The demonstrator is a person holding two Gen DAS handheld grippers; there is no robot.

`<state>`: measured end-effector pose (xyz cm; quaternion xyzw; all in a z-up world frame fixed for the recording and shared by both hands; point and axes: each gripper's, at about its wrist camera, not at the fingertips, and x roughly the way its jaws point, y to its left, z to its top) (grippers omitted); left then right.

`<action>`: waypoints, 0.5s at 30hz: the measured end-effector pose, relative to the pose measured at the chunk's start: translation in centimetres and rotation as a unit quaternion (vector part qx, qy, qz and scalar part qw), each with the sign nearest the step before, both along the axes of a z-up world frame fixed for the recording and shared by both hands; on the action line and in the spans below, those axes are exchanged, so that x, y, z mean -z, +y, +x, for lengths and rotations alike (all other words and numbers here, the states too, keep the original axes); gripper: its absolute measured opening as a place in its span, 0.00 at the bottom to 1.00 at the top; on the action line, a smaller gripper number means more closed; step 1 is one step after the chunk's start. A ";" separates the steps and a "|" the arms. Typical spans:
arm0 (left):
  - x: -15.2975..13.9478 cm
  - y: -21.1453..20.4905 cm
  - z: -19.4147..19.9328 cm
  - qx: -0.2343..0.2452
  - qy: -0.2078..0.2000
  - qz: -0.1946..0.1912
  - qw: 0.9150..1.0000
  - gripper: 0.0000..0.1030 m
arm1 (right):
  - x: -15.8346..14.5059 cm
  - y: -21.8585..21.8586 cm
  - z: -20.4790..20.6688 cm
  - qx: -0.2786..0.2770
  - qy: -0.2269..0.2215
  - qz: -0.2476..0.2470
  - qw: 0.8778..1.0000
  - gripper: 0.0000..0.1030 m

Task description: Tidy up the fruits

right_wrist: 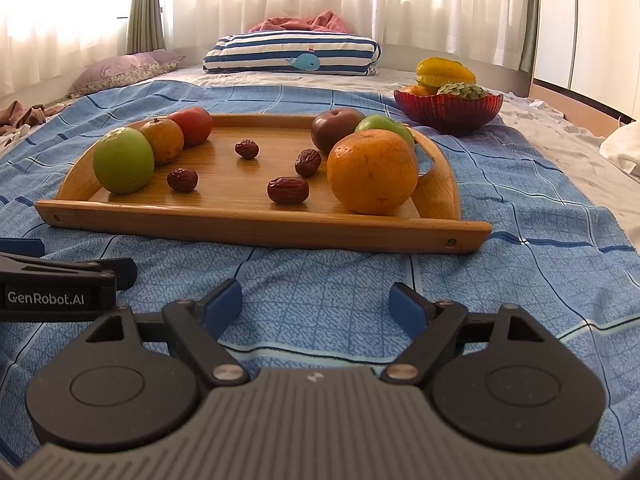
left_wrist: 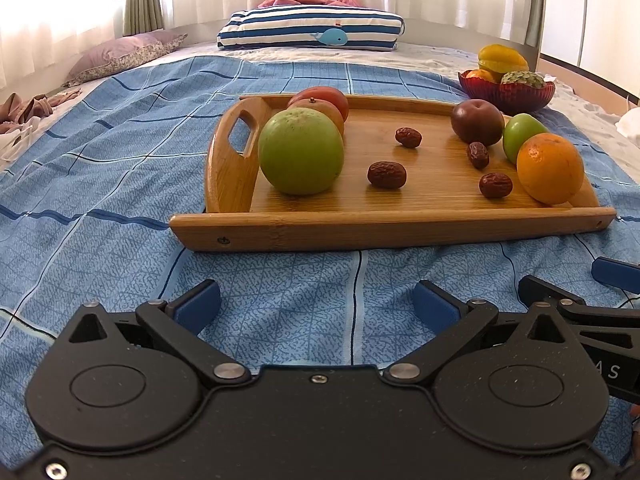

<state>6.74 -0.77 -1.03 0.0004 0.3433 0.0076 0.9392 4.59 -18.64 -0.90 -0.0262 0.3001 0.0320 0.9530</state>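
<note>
A wooden tray lies on the blue bedspread. At its left end a green apple, a small orange and a red fruit stand in a row. At its right end sit a big orange, a green fruit and a dark red apple. Several red dates are scattered between. My left gripper and right gripper hover open and empty just before the tray's near rim.
A red glass bowl with a star fruit and other fruit stands behind the tray's right end. A striped whale pillow and a purple pillow lie at the bed's far end. Clothes lie at the left edge.
</note>
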 end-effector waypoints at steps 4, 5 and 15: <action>0.0 0.0 0.0 -0.001 0.000 0.000 1.000 1.00 | 0.0 0.0 0.0 0.000 0.000 0.000 1.000 0.87; 0.1 -0.1 0.1 -0.001 0.000 0.000 1.000 1.00 | 0.0 0.0 0.0 0.000 0.000 0.000 1.000 0.87; 0.1 0.1 0.1 0.000 0.001 -0.003 1.000 1.00 | 0.1 -0.1 0.0 0.001 0.001 0.001 1.000 0.88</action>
